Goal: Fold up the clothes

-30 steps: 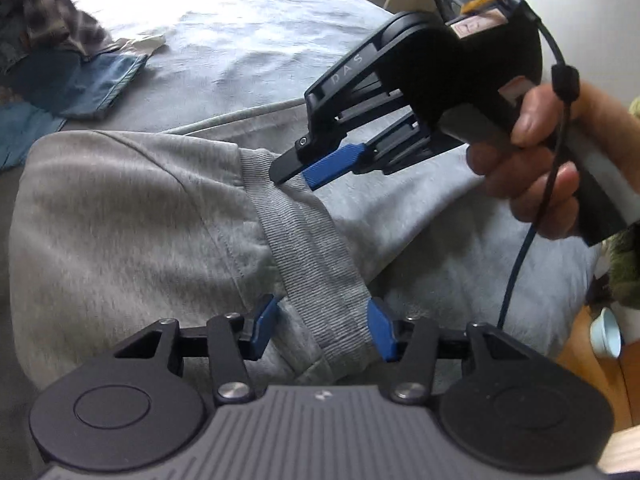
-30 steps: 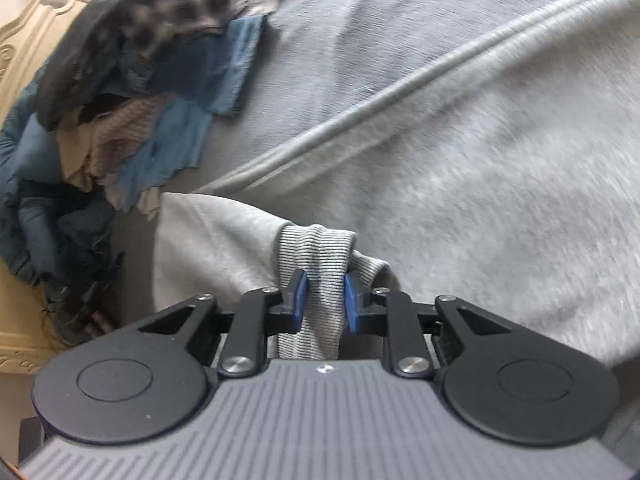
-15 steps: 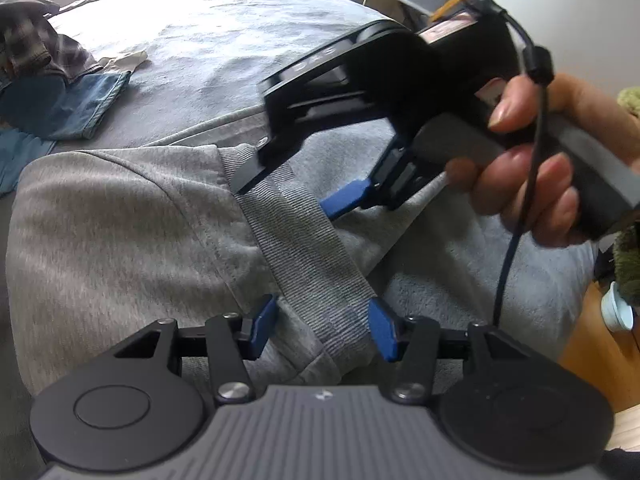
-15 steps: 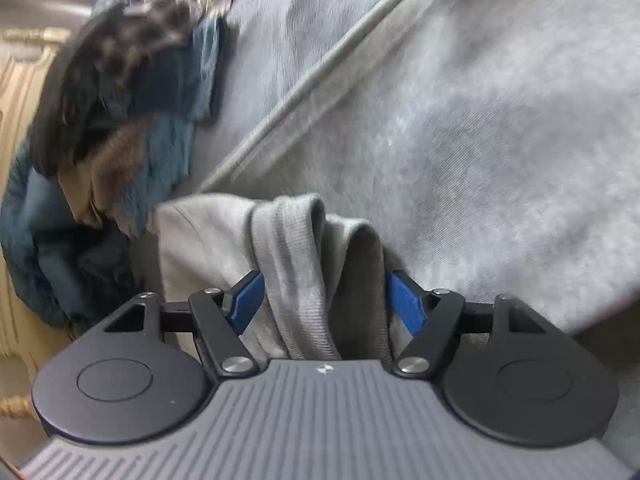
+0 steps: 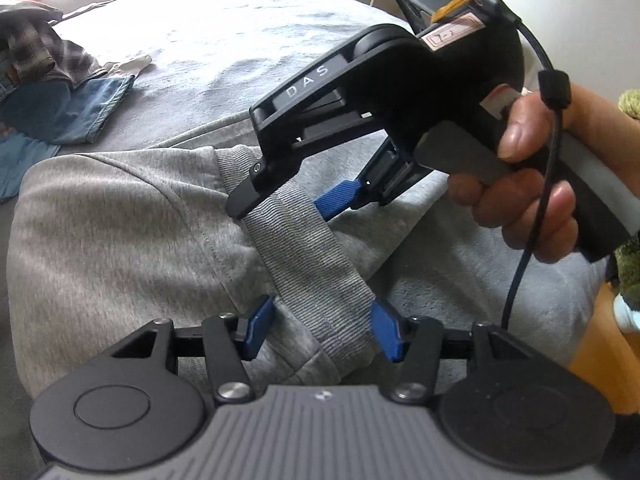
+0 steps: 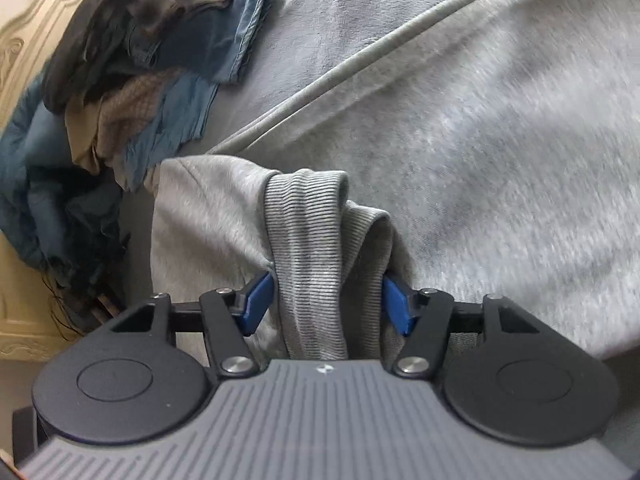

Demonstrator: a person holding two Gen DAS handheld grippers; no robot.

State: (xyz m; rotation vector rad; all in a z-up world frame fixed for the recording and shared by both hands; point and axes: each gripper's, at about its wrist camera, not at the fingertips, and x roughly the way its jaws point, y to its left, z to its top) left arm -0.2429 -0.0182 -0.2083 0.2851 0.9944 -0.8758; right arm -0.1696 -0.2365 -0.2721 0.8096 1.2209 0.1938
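Sweatshirt [image 5: 120, 232], light grey fleece, lying on a bed [image 5: 224, 56] with a grey cover. Ribbed band [image 5: 304, 256] of darker grey knit runs across the garment's near part and passes between the fingers of both grippers.

Left gripper [image 5: 322, 330]: jaws parted and opening; ribbed band lies between the blue pads [image 5: 258, 326]. The pad on the right of that view sits at the band's edge, the other just beside the fleece; no squeeze on the cloth can be seen.

Right gripper [image 6: 328, 300]: jaws closing, with the bunched ribbed band [image 6: 308, 240] between them. Both blue pads [image 6: 256, 300] sit against the folds, but the cloth is not visibly pinched flat. In the left wrist view this gripper [image 5: 288, 204] points down onto the band further along, one black finger tip resting on the knit. A person's hand [image 5: 532, 184] grips its handle; a black cable [image 5: 532, 232] hangs beside the hand.

Pile of other clothes [image 6: 120, 80] at the bed's far side, well apart from the sweatshirt: blue denim [image 5: 68, 112], a dark checked piece [image 5: 40, 56], brown and teal cloth.

Cream carved furniture [image 6: 24, 52] beyond the pile.
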